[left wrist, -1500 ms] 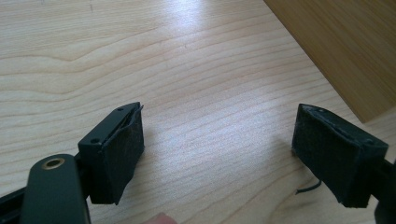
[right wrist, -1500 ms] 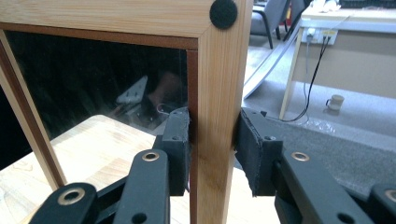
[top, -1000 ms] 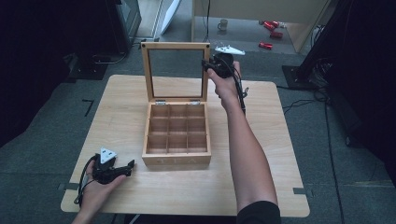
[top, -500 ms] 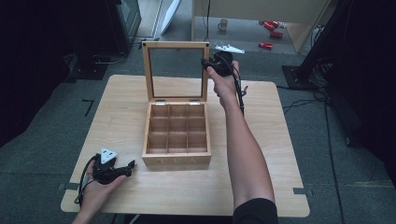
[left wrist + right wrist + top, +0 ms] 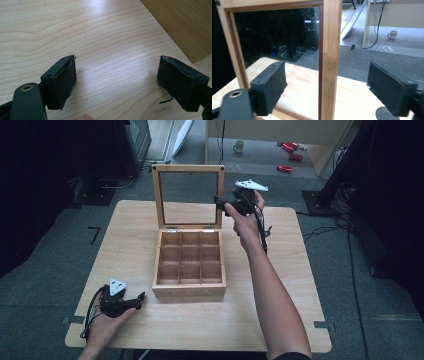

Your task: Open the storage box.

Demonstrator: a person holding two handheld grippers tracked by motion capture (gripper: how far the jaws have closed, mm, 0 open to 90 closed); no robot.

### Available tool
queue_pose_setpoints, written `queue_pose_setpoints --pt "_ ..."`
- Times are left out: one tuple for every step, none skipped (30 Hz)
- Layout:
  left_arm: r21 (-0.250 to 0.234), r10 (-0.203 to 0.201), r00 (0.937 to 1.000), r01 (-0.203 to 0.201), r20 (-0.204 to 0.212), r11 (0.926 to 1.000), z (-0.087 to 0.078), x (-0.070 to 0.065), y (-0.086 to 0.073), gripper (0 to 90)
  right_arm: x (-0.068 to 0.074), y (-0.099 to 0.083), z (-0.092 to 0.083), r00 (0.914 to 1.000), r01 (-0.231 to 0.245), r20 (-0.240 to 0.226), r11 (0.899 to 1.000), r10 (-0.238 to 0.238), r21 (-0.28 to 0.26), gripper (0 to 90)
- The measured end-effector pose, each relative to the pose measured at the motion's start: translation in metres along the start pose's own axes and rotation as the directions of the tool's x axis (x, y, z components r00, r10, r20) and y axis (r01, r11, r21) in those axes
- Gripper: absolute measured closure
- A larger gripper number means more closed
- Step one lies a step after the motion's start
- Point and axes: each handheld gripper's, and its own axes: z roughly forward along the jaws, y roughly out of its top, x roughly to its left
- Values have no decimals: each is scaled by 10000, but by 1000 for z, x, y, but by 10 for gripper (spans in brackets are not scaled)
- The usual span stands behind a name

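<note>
My right gripper has just been opening — the lid frame stands between its pads (untouched); my left gripper rests spread wide on the table.

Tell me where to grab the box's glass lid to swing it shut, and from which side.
Grip the lid by its right-hand wooden frame rail, coming from the right edge. It stands upright and the glass gives no hold. The right tongs already straddle that rail, open, pads clear after just opening.
</note>
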Motion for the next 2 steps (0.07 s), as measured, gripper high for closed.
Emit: queue_pose_setpoints --pt "2 1 10000 -1 -3 10000 0 0 0 162 1 -2 -4 10000 66 -14 10000 -66 -12 145" --pt "8 2 10000 -2 -8 10000 0 0 0 161 2 -3 -7 9999 133 -25 9999 -133 -38 142"
